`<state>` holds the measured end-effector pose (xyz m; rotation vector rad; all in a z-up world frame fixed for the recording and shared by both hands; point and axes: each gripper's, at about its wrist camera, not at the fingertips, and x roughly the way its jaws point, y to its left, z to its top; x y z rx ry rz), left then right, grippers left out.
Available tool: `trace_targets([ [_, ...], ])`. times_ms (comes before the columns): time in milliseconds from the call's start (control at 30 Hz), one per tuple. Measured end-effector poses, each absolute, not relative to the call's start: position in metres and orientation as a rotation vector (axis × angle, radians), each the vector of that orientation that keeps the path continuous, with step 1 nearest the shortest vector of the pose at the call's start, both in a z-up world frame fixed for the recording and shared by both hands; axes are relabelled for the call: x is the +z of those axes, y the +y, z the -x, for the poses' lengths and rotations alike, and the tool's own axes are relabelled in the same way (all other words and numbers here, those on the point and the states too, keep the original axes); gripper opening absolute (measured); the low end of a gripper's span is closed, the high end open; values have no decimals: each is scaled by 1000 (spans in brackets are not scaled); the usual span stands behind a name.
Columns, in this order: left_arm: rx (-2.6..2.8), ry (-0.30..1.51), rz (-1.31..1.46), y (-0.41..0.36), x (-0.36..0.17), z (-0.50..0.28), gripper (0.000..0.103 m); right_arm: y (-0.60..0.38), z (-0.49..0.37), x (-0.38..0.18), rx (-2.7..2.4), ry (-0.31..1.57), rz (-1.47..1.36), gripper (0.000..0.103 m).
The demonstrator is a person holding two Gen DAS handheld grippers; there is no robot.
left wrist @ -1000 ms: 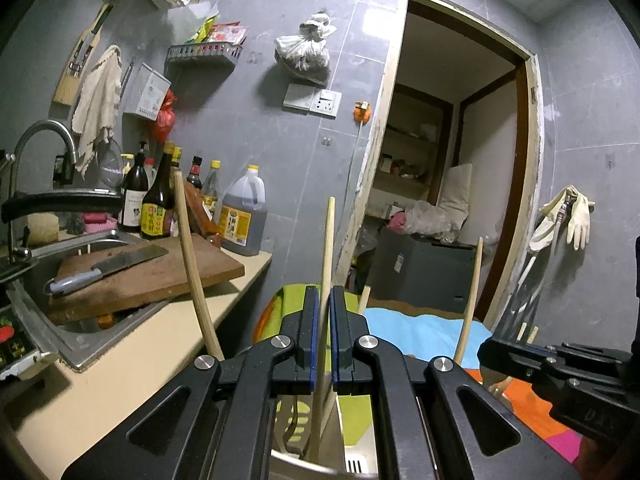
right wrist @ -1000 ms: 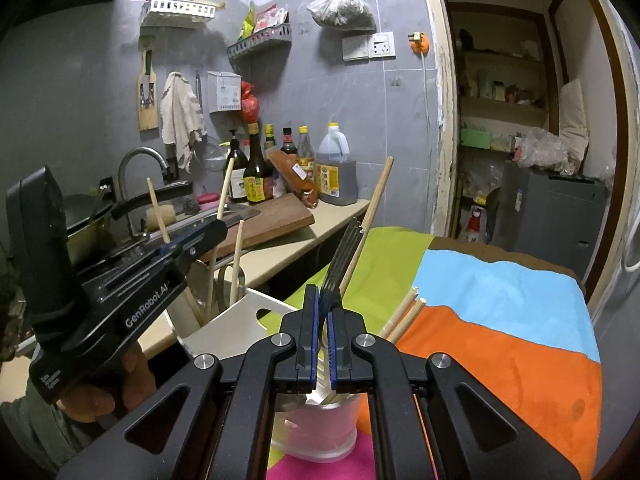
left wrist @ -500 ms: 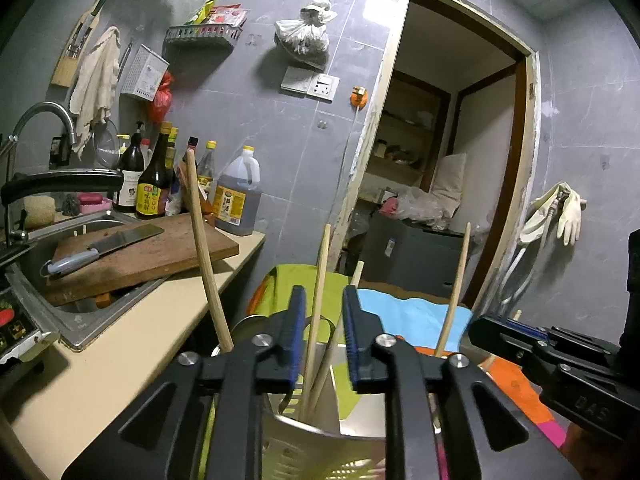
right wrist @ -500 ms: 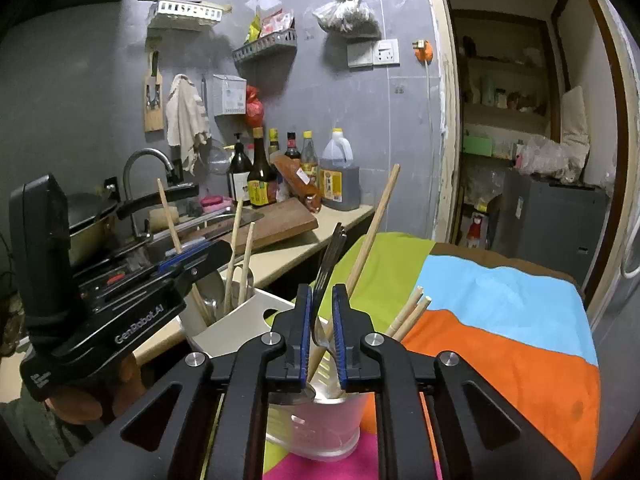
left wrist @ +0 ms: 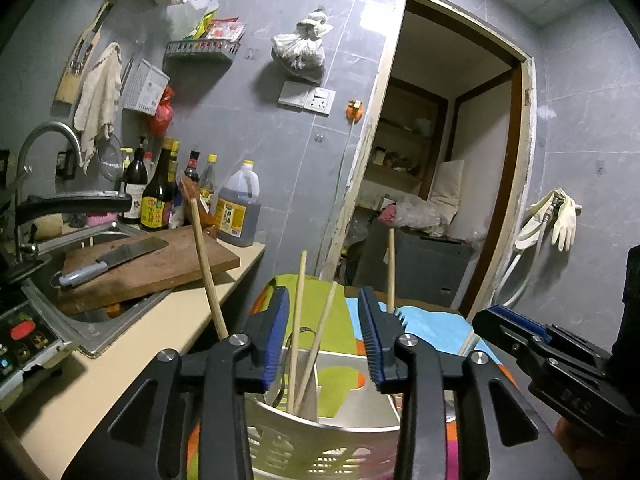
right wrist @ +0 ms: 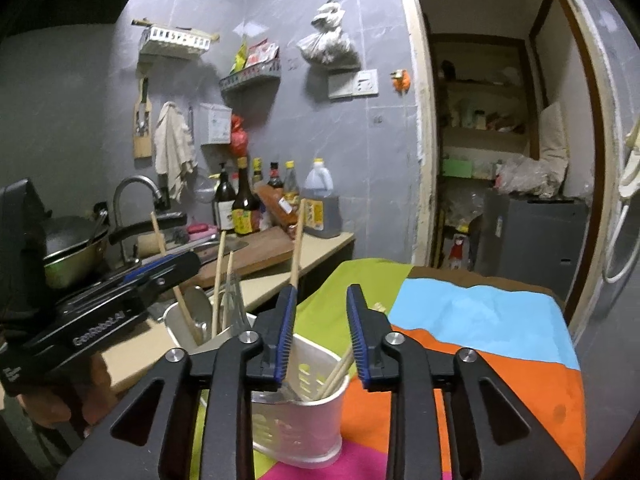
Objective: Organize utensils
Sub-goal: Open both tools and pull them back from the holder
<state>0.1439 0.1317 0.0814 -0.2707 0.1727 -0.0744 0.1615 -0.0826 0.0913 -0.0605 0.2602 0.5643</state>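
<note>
A white slotted utensil holder (left wrist: pixel 320 450) stands on a colourful cloth, just under both grippers. My left gripper (left wrist: pixel 325 338) hangs over it with its jaws opening. Two wooden chopsticks (left wrist: pixel 297 320) stand loose in the gap, and neither pad touches them. A longer wooden handle (left wrist: pixel 206 264) leans out to the left. My right gripper (right wrist: pixel 322 332) is over the holder's near cup (right wrist: pixel 308 428), jaws opening and gripping nothing. A wooden handle (right wrist: pixel 297 244) rises behind its left finger. More chopsticks (right wrist: pixel 336 372) and a metal utensil rest in that cup. A spoon (right wrist: pixel 198 304) sits in the far compartment.
To the left runs a beige counter (left wrist: pixel 120 360) with a wooden cutting board (left wrist: pixel 160 264), a cleaver (left wrist: pixel 112 258), a sink and several bottles (left wrist: pixel 236 208). The striped cloth (right wrist: pixel 480 320) covers the table. A doorway opens behind. A hand holds the left gripper (right wrist: pixel 116 316).
Both grippers were shut, the left on a chopstick and the right on a dark metal utensil. Both have opened and let go, and the utensils now stand in the holder. Both hands drew back slightly.
</note>
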Motion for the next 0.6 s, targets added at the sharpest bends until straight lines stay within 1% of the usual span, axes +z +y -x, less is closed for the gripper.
trace_targets([
  [33, -77, 168, 267, 130, 83, -141, 35, -86, -160, 92, 553, 250, 55, 36],
  [67, -79, 164, 264, 128, 85, -139, 37, -89, -158, 93, 543, 240, 48, 41],
  [100, -80, 160, 261, 126, 86, -137, 39, -91, -157, 94, 536, 233, 43, 43],
  [333, -85, 162, 235, 113, 93, -127, 49, -111, -139, 101, 464, 176, 38, 52],
  [400, -87, 166, 235, 110, 93, -124, 53, -118, -134, 102, 448, 172, 31, 60],
  [467, -88, 169, 233, 107, 93, -121, 57, -125, -129, 103, 435, 169, 17, 64],
  [533, -91, 173, 225, 102, 92, -116, 60, -132, -124, 103, 416, 164, 11, 66],
  [600, -102, 182, 218, 98, 91, -113, 70, -138, -119, 102, 400, 160, 8, 72],
])
